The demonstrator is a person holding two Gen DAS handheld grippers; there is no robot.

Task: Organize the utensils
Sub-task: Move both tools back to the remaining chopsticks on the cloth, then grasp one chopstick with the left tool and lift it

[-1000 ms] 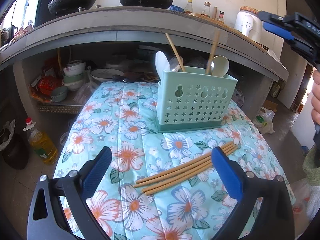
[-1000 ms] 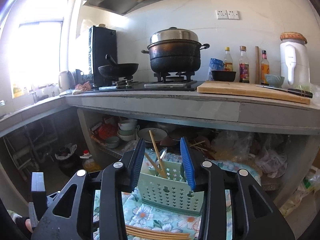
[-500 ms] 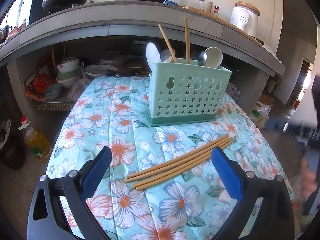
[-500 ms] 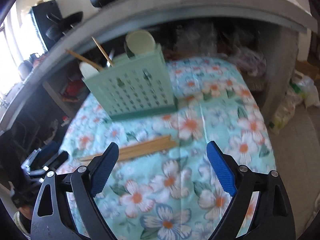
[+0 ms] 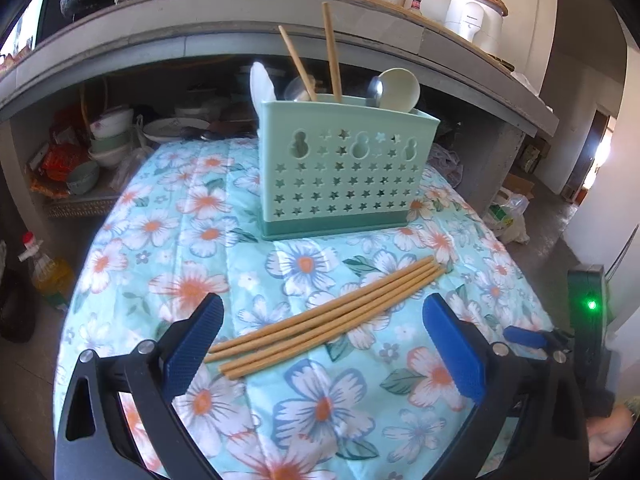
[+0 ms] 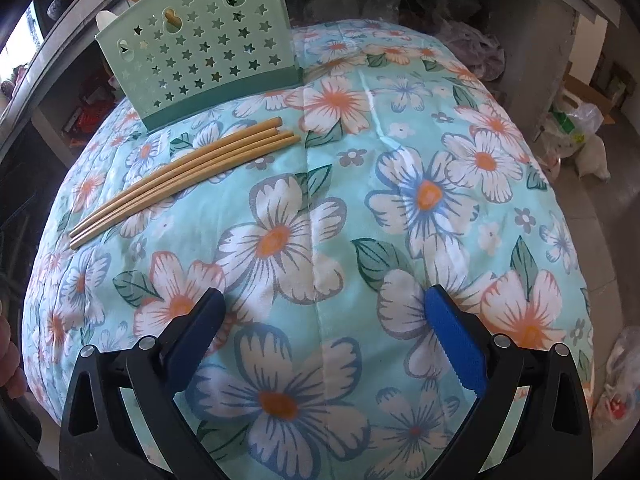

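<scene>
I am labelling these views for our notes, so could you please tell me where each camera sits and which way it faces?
Left wrist: on the left claw, tilted down at four loose wooden chopsticks before the mint-green star-punched plastic utensil caddy; own open blue pads show, right claw at right edge.
Right wrist: on the right claw, steeply down at the floral quilted cloth; open pads show.
Shared: chopsticks, caddy, cloth.

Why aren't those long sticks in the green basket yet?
They're out. Four chopsticks lie flat on the flowery cloth, in front of the green basket.
</scene>
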